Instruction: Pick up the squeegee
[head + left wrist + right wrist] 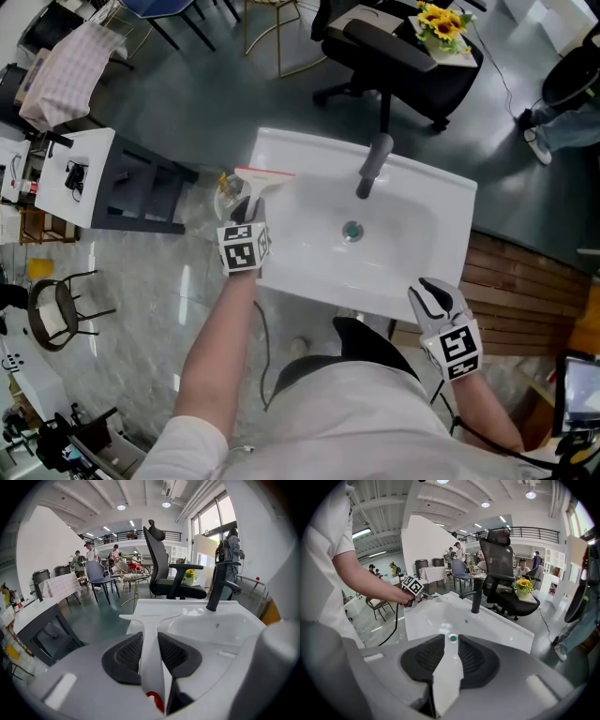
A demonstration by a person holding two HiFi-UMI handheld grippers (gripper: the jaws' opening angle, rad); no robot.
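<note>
White plastic is what the left gripper has between its pads: the squeegee handle, pinched from both sides in the left gripper view. Holding the handle rather than the blade makes sense. It is the narrow part the jaws can span, and it runs straight out along them, so the tool should lift without swinging.

The squeegee sits at the sink's left rim, on the far side from the right gripper. Its long axis is the handle, which points away from the person toward the sink's far left corner. The red-edged blade lies crosswise at the far end, forming a T. Whether the blade rests on the rim or has cleared it, I cannot tell.

The right gripper hangs near the sink's near right corner, well apart from the tool — its jaws slightly spread with nothing between them, only the basin and drain showing through. By my reading it is simply parked out of the way.
</note>
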